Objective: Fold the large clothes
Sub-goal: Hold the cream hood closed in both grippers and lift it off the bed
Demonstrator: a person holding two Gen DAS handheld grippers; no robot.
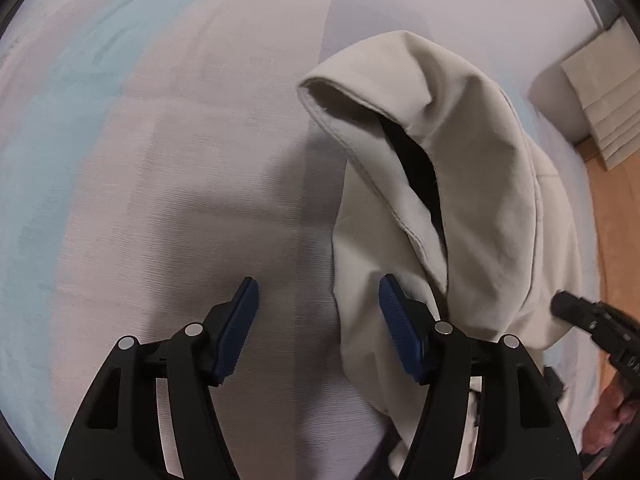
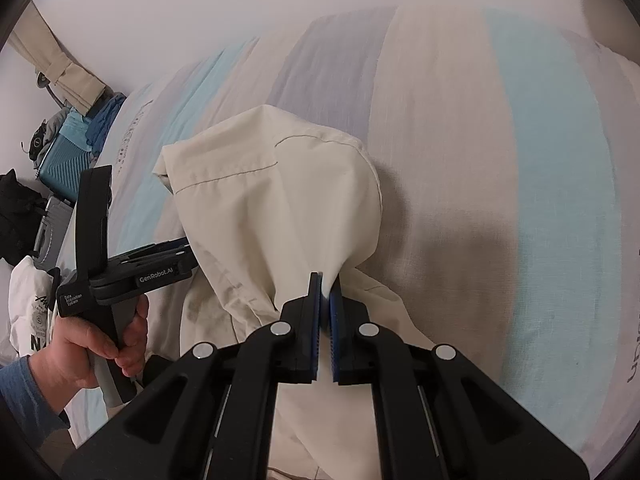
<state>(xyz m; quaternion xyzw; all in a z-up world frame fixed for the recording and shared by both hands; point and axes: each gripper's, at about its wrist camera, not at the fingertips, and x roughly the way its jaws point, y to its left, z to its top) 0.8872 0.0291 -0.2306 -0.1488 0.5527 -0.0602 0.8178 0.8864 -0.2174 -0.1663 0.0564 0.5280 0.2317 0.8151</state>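
Cream garment (image 2: 280, 200), large, cotton-like woven cloth with grey topstitched seams, sits bunched in a tall peak on striped bedsheet (image 2: 460, 140) near the bed edge. Right gripper (image 2: 325, 288) jaws closed tight, pinching a gathered fold of the cloth between blue ribbed pads, likely holding that point up so the rest drapes and can be laid flat. Left gripper (image 1: 318, 300) jaws stand well apart, nothing between them, just bare sheet; the right-side pad (image 1: 394, 312) sits at the garment's edge, touching or not I cannot tell. Looks like a release or a regrip lining up. Left hand (image 2: 100, 336) wraps its handle. Sheet is soft, faintly textured, pale blue, lilac and beige bands. Dark lining shows inside the hem opening
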